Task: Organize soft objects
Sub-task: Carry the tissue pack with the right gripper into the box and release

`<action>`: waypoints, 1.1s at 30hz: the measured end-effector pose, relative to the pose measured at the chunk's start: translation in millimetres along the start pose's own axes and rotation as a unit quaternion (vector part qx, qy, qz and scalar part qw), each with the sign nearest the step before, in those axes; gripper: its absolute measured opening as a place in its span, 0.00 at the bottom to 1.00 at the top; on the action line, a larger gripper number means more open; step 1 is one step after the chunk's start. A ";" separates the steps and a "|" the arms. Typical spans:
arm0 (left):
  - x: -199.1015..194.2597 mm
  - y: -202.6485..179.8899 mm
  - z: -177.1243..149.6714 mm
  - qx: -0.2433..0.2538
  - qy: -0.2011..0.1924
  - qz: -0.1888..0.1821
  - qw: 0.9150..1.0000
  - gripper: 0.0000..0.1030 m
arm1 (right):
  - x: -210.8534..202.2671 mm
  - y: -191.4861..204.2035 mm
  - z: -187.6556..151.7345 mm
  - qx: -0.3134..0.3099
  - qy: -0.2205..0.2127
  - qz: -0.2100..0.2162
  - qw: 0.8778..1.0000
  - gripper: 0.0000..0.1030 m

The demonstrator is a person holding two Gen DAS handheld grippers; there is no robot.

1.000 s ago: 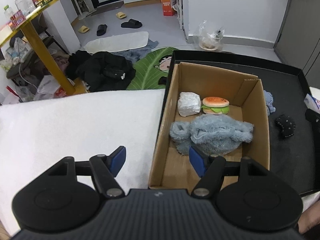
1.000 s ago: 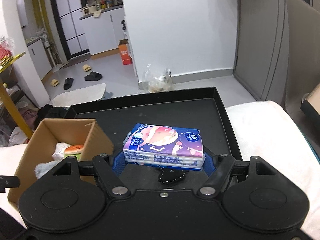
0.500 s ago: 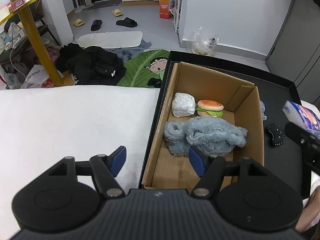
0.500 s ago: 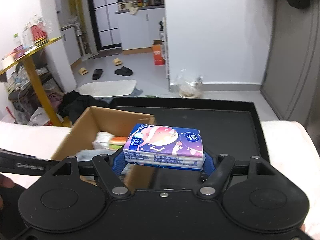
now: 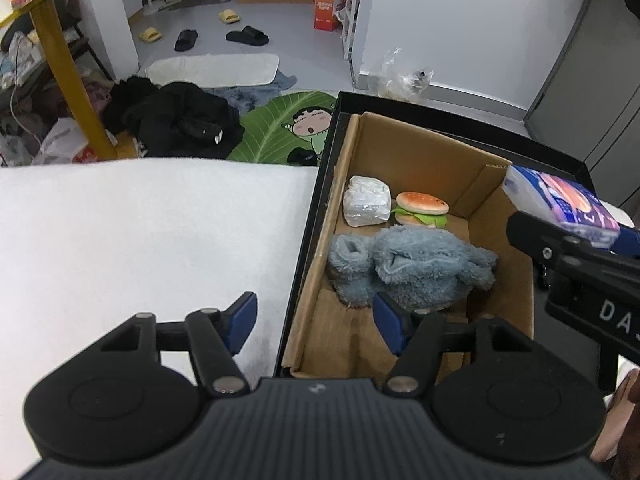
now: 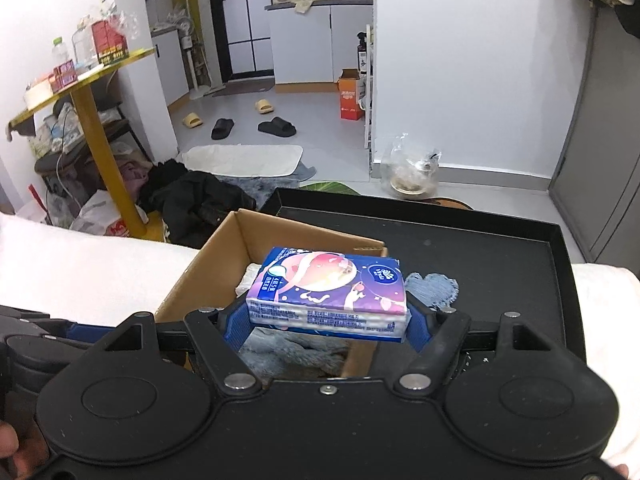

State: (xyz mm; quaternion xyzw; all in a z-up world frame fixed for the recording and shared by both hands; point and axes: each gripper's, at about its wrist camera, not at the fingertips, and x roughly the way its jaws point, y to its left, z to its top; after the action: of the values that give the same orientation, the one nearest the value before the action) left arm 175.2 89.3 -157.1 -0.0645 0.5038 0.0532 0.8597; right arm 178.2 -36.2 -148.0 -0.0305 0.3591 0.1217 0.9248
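An open cardboard box (image 5: 420, 148) stands at the left end of a black tray (image 6: 460, 248). Inside lie a fluffy blue plush (image 5: 416, 268), a burger toy (image 5: 422, 208) and a white packet (image 5: 366, 200). My left gripper (image 5: 315, 312) hovers over the box's near left corner. Its jaws are closing, with the box wall and tray rim between them and neither pad pressing. My right gripper (image 6: 325, 322) is shut on a blue and purple tissue pack (image 6: 326, 284). It holds the pack above the box's right wall. The same tissue pack (image 5: 560, 204) shows in the left wrist view.
A blue heart-shaped cloth (image 6: 434, 288) lies on the tray right of the box. White towelling (image 5: 140, 240) covers the surface left of the tray. Beyond the edge is floor with dark clothes (image 5: 180, 120), slippers and a yellow table leg (image 6: 104, 152).
The right gripper carried the tissue pack leftward from over the tray to above the box and entered the left wrist view. The left gripper's fingers drew a little closer together.
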 end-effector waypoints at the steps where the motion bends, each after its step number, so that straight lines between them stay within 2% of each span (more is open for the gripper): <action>1: 1.6 1.8 0.6 -0.003 0.003 -0.002 1.000 0.57 | 1.6 2.2 1.0 -0.002 0.002 -0.001 1.000 0.70; 5: 7.5 7.9 1.0 -0.012 0.011 -0.014 1.000 0.50 | 7.5 8.1 2.8 -0.004 0.007 -0.004 1.000 0.70; 8: 12.4 10.3 0.5 -0.012 0.020 -0.017 1.000 0.41 | 12.0 12.8 4.8 -0.006 0.009 -0.005 1.000 0.71; 12: 17.4 17.9 0.9 -0.030 0.027 -0.011 0.999 0.21 | 17.5 17.7 8.9 -0.008 0.009 -0.005 1.000 0.71; 15: 19.3 18.9 0.7 -0.034 0.030 -0.016 0.999 0.12 | 21.9 19.6 9.8 -0.009 0.014 -0.007 1.000 0.71; 18: 19.3 17.5 1.3 -0.035 0.030 -0.014 0.999 0.12 | 23.1 19.9 10.7 -0.014 0.013 -0.008 1.000 0.75; 20: 17.9 16.2 0.8 -0.032 0.027 -0.016 0.999 0.12 | 22.3 19.5 10.7 -0.021 0.011 -0.015 1.000 0.83; 29: 13.7 17.4 -0.3 -0.034 0.021 -0.019 0.999 0.12 | 2.4 4.1 -9.3 -0.019 0.012 -0.024 0.999 0.86; 33: 7.8 16.6 -1.3 -0.029 0.005 -0.015 0.999 0.12 | -3.1 -7.7 -13.7 -0.022 0.016 -0.026 0.999 0.86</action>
State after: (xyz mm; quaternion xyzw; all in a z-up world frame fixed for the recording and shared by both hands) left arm 175.3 105.6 -165.5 -0.0974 0.5057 0.0547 0.8554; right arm 168.9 -46.2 -156.3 -0.0619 0.3697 0.1050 0.9211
